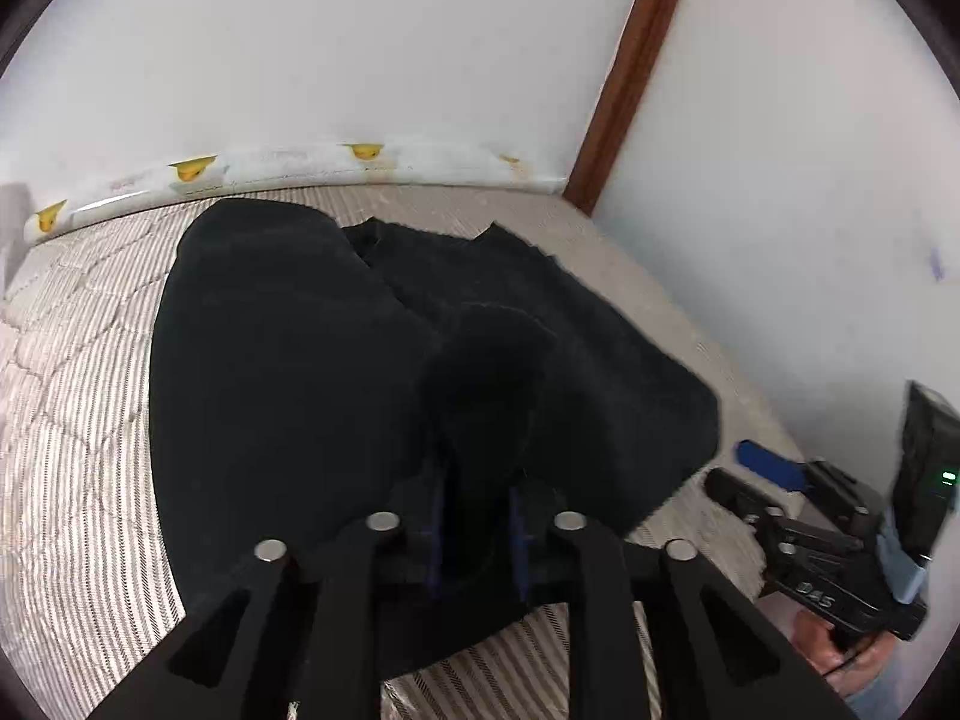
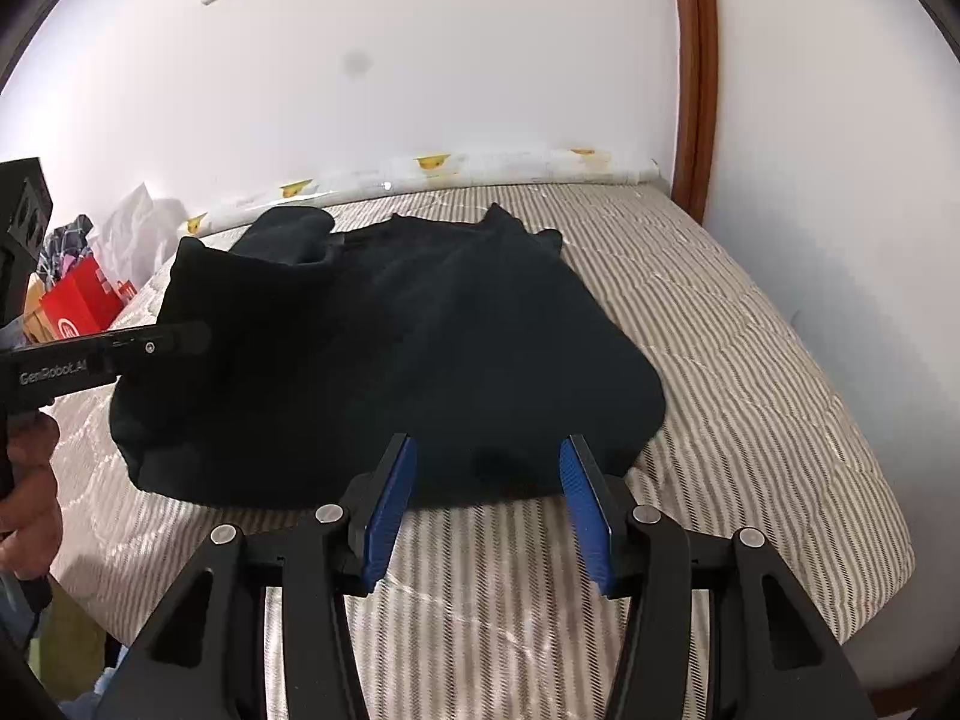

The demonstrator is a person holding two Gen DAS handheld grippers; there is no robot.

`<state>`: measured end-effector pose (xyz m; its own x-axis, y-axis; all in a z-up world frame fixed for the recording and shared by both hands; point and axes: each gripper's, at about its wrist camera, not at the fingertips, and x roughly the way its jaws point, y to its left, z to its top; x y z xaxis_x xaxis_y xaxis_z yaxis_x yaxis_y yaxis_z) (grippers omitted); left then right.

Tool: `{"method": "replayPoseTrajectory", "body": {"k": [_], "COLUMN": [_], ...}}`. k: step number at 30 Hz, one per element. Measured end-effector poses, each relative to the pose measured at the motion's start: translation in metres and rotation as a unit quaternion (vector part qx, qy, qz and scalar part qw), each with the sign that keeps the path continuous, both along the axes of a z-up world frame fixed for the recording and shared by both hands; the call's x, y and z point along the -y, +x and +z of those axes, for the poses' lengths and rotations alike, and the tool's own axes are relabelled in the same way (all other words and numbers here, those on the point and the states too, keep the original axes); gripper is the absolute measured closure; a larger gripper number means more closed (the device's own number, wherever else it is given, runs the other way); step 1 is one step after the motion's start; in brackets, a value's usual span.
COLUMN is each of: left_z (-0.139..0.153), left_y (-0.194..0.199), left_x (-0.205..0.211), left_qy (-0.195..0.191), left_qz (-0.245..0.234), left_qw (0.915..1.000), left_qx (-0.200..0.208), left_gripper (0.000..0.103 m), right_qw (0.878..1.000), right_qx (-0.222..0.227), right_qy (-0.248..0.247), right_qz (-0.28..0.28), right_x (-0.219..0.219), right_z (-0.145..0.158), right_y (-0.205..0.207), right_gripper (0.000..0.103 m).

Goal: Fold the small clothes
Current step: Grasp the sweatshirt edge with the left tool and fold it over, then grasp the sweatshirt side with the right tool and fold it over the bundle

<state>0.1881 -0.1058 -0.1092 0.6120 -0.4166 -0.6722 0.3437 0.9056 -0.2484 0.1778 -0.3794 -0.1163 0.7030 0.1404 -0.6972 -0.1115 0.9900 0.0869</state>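
On the striped mattress (image 2: 750,360), the left gripper (image 1: 480,516) pinches the black garment's (image 2: 420,348) lifted left flap mid-fold. The right gripper (image 2: 486,504) hangs half-open, empty, near the hem; next, probably lay the flap rightward.

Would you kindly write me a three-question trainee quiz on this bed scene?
1. True or false: the right claw grips the black garment.
2. Which claw has cloth between its fingers: A left, B right?
3. Fill in: the garment lies on a striped ____.

Key: 1 false, it is open, just short of the garment. 2 A, the left claw. 3 mattress.
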Motion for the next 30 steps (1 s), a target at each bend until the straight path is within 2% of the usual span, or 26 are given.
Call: {"method": "replayPoseTrajectory", "body": {"k": [2, 5, 7, 13, 17, 20, 25, 28, 29, 30], "left_z": [0.006, 0.012, 0.014, -0.008, -0.037, -0.05, -0.059, -0.066, -0.068, -0.069], "left_y": [-0.009, -0.023, -0.035, -0.052, -0.065, -0.072, -0.064, -0.053, -0.048, -0.045], "left_x": [-0.005, -0.019, -0.036, -0.089, -0.116, -0.124, -0.113, -0.099, -0.096, -0.095], "left_qy": [-0.026, -0.026, -0.018, 0.027, 0.028, 0.022, -0.001, 0.008, 0.006, 0.002], "left_qz": [-0.014, -0.015, 0.003, 0.055, 0.061, 0.059, 0.035, 0.027, 0.03, 0.033], "left_qw": [0.9996, 0.9994, 0.9991, 0.9978, 0.9976, 0.9979, 0.9993, 0.9994, 0.9993, 0.9991], "left_qx": [-0.002, 0.018, 0.039, 0.023, -0.013, -0.012, -0.014, -0.02, -0.024, -0.026], "left_gripper": [0.075, 0.054, 0.051, 0.04, 0.039, 0.039, 0.039, 0.039, 0.039, 0.039], "right_qw": [1.0, 1.0, 0.999, 0.995, 0.993, 0.992, 0.986, 0.987, 0.986, 0.985], "right_qx": [0.004, 0.015, 0.019, -0.016, -0.032, -0.041, -0.06, -0.065, -0.067, -0.068], "right_qy": [0.005, 0.017, 0.033, 0.085, 0.106, 0.109, 0.153, 0.148, 0.15, 0.155], "right_qz": [0.005, 0.015, 0.021, 0.041, 0.051, 0.042, 0.033, 0.019, 0.018, 0.022], "right_x": [-0.005, -0.016, -0.026, -0.06, -0.083, -0.098, -0.108, -0.115, -0.117, -0.119], "right_z": [0.005, 0.016, 0.022, 0.017, 0.005, -0.006, -0.021, -0.03, -0.032, -0.034], "right_y": [-0.001, -0.002, -0.002, 0.021, 0.038, 0.055, 0.086, 0.104, 0.109, 0.114], "right_gripper": [0.048, 0.038, 0.028, 0.025, 0.025, 0.025, 0.025, 0.026, 0.029, 0.039]}}
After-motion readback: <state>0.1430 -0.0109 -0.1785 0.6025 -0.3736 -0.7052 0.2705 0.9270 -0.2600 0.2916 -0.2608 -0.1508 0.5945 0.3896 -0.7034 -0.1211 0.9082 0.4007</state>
